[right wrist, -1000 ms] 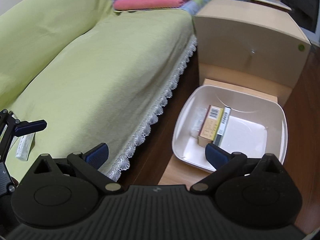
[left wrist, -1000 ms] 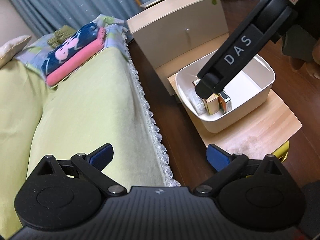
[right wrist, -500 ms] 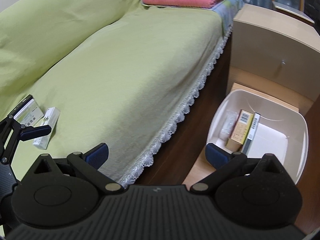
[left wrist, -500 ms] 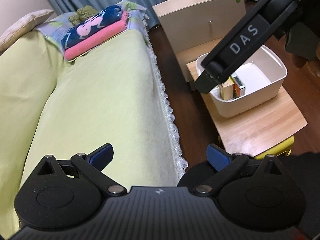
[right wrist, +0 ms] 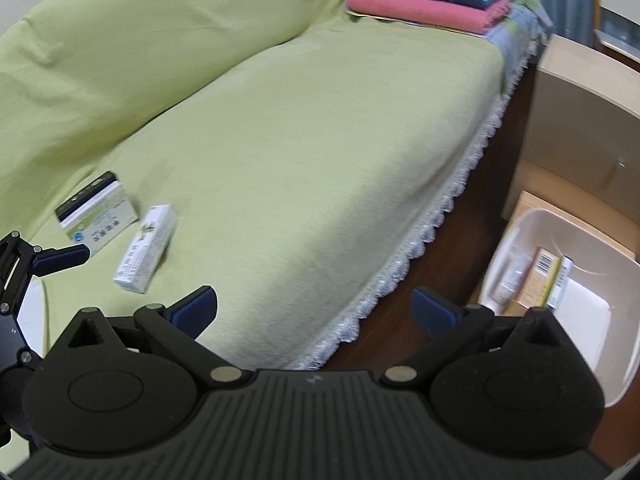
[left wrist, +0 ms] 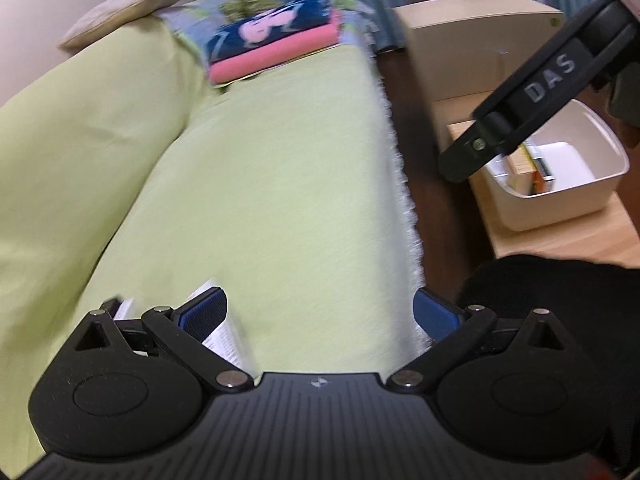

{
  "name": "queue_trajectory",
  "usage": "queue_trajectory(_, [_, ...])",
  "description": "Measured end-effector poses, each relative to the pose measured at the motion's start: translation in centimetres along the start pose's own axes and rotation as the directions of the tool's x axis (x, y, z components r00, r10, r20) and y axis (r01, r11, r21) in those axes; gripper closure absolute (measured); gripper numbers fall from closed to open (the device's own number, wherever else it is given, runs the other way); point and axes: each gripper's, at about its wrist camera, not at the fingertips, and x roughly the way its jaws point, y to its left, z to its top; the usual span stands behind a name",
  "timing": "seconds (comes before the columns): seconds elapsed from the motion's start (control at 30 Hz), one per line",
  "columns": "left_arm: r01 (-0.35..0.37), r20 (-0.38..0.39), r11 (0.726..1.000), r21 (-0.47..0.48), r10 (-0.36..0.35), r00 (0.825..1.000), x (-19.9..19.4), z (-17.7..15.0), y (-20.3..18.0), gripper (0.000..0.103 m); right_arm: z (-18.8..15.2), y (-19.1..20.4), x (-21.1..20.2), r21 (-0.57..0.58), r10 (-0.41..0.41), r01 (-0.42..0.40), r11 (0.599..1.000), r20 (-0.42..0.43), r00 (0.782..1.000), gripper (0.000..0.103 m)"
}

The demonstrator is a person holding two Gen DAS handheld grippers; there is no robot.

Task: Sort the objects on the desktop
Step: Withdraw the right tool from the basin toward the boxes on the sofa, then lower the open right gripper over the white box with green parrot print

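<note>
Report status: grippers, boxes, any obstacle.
Left hand-held gripper open, empty. Right hand-held gripper open, empty. Two boxes lie on green sofa cover, others already in white bin. Nothing blocks them.

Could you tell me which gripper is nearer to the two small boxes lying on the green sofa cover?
Left. The left gripper, open, hangs right over the boxes, one beside its fingertip. The right gripper, also open, hovers nearer the sofa's lace edge and the white bin.

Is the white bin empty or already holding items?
Holding items. In the right wrist view the white bin holds two boxes standing on edge side by side near its left wall; the rest of its floor is bare.
</note>
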Motion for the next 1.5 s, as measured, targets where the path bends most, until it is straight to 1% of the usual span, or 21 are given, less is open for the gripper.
queue_trajectory(0.17, [-0.055,-0.044,0.992,-0.116,0.050,0.998,-0.1,-2.9,3.4,0.003,0.6,3.3,1.0,-0.043,0.059,-0.059,0.997,-0.001,0.998,0.001])
queue_trajectory(0.27, [-0.087,-0.065,0.977,-0.194,0.075,0.995,0.2,-4.4,5.3,0.003,1.1,4.8,1.7,-0.060,0.090,-0.090,0.994,-0.004,0.996,0.001])
queue_trajectory(0.33, [-0.097,-0.075,0.967,-0.234,0.081,0.994,0.5,-5.3,6.4,0.006,1.4,5.6,2.2,-0.068,0.100,-0.101,0.993,-0.008,0.995,0.001])
queue_trajectory(0.47, [-0.115,-0.092,0.955,-0.275,0.092,0.991,1.0,-6.5,8.0,0.007,2.1,7.0,3.2,-0.086,0.121,-0.122,0.989,-0.013,0.993,0.001])
queue_trajectory(0.53, [-0.121,-0.098,0.948,-0.295,0.096,0.991,1.3,-6.9,8.9,0.014,2.4,7.8,3.8,-0.095,0.132,-0.133,0.987,-0.018,0.991,0.001])
queue_trajectory(0.63, [-0.088,-0.094,0.931,-0.355,0.058,0.994,2.2,-7.1,10.2,0.023,2.9,8.7,4.9,-0.095,0.151,-0.153,0.984,-0.028,0.988,0.001])
queue_trajectory(0.73, [-0.039,-0.069,0.907,-0.419,0.010,0.998,3.1,-7.2,10.9,0.023,3.4,9.0,5.7,-0.074,0.163,-0.165,0.984,-0.029,0.986,0.001])
queue_trajectory(0.8, [-0.009,-0.060,0.896,-0.443,-0.020,0.998,4.4,-7.0,11.0,0.023,3.5,9.0,6.3,-0.064,0.164,-0.166,0.984,-0.034,0.986,0.001])
queue_trajectory(0.9, [0.019,-0.062,0.898,-0.439,-0.051,0.997,5.7,-6.6,10.6,0.024,3.6,9.1,7.3,-0.056,0.161,-0.163,0.985,-0.045,0.986,0.001])
queue_trajectory(0.93, [0.024,-0.069,0.902,-0.432,-0.060,0.996,6.3,-6.5,10.5,0.031,3.6,9.1,7.6,-0.055,0.158,-0.160,0.985,-0.049,0.986,0.001])
queue_trajectory(1.0, [0.027,-0.087,0.912,-0.410,-0.069,0.994,7.5,-6.1,10.4,0.041,3.6,9.0,8.2,-0.056,0.153,-0.156,0.986,-0.057,0.987,0.001])
queue_trajectory(1.23, [0.033,-0.133,0.926,-0.377,-0.090,0.987,9.7,-5.7,10.5,0.041,4.1,8.9,10.4,-0.028,0.159,-0.162,0.986,-0.076,0.984,0.001])
queue_trajectory(1.27, [0.037,-0.136,0.927,-0.373,-0.095,0.986,9.8,-5.8,10.6,0.042,4.1,8.9,10.7,-0.020,0.163,-0.165,0.986,-0.079,0.983,0.001])
queue_trajectory(1.3, [0.047,-0.139,0.927,-0.373,-0.105,0.985,9.9,-5.9,10.6,0.049,4.2,9.0,11.1,-0.009,0.170,-0.172,0.985,-0.086,0.982,0.001])
queue_trajectory(1.33, [0.055,-0.143,0.926,-0.375,-0.116,0.983,10.0,-6.0,10.7,0.056,4.3,9.0,11.5,0.008,0.187,-0.187,0.982,-0.095,0.978,0.001])
queue_trajectory(1.43, [0.077,-0.150,0.922,-0.379,-0.144,0.978,9.6,-6.4,10.9,0.057,4.5,9.1,12.4,0.063,0.248,-0.242,0.968,-0.121,0.961,0.001])
queue_trajectory(1.5, [0.100,-0.145,0.913,-0.396,-0.170,0.975,9.1,-6.8,11.1,0.057,4.4,9.3,13.2,0.110,0.304,-0.291,0.950,-0.136,0.943,0.002])
